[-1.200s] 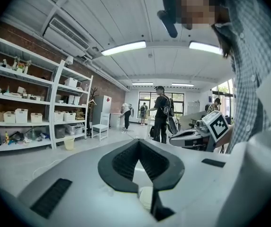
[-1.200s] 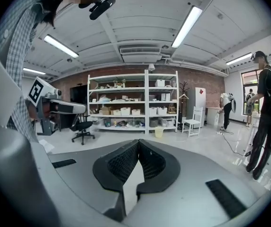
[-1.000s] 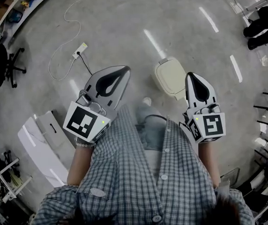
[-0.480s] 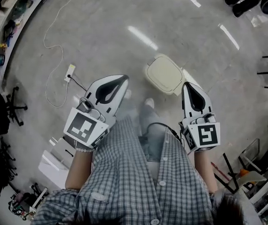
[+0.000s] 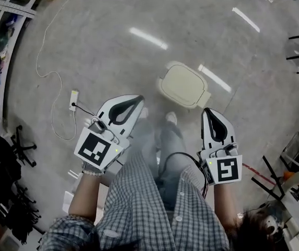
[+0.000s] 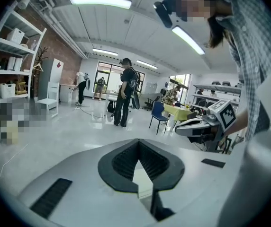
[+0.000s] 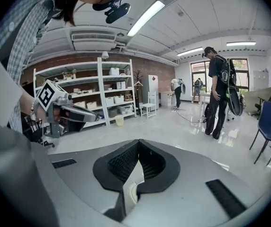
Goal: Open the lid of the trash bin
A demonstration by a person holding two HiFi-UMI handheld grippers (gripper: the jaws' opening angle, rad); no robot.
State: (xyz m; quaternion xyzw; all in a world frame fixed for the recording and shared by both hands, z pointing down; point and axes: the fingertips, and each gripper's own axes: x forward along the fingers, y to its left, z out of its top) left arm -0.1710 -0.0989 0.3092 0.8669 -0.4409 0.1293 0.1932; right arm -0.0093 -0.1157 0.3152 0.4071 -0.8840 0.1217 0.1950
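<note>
The trash bin (image 5: 183,85) is seen on the floor (image 5: 113,30), just beyond the person's feet, with its cream lid (image 5: 181,82) lying flat and closed. It is placed between the lines of the two grippers, slightly nearer the right one. The left gripper (image 5: 139,97) and the right gripper (image 5: 206,111) are both held well above it, at about waist height. In each gripper view the fingers (image 6: 119,162) are pressed together at their tips, and nothing is held between them.

Several risks can be judged from here. If the fingers are not parted before the lid is reached, its rim cannot be taken and the lid will only be pushed or knocked. The lid looks smooth and rounded, so a shallow grip at the edge could slip off. A tab is seen at the bin's near right corner, but it cannot be told whether this is a hinge or a handle. If the wrong edge is pulled, the whole bin may be lifted instead. The bin also looks light and the floor glossy, so it may slide or tip unless it is steadied by the other gripper. A cable (image 5: 42,61) and power strip (image 5: 73,99) lie well apart to the left.
</note>
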